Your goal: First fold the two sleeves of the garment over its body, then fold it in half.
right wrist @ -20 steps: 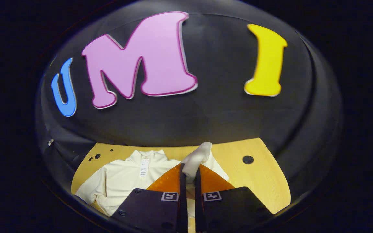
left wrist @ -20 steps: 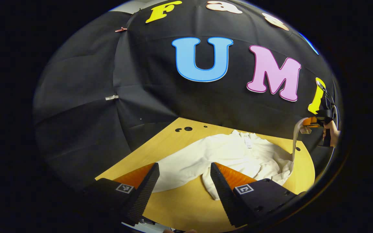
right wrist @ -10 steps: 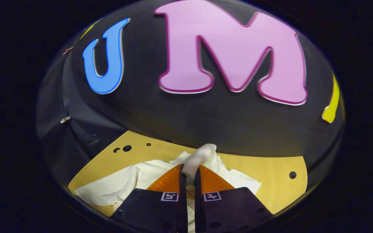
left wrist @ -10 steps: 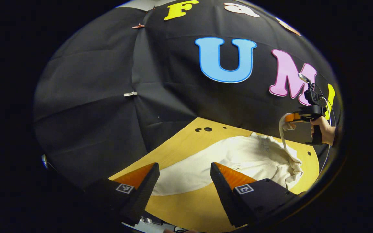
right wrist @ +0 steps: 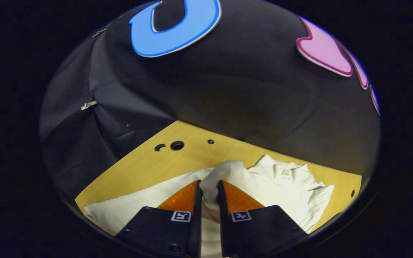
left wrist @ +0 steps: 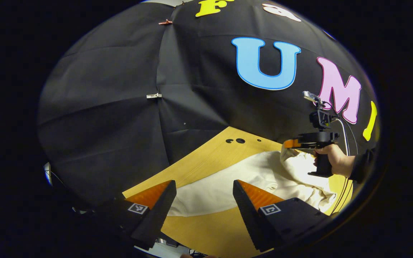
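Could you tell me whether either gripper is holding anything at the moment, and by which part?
The right gripper pinches the white garment by a bunched sleeve end. The left gripper is open and holds nothing.

You see a cream-white garment (right wrist: 149, 200) lying spread on the wooden table, collar toward the wall, one sleeve (right wrist: 219, 175) lifted above its body.

A recording booth, not a home.
Black cloth wall (left wrist: 120, 107), clipped at its seams, rises just behind a drilled wooden desk (left wrist: 206, 157).
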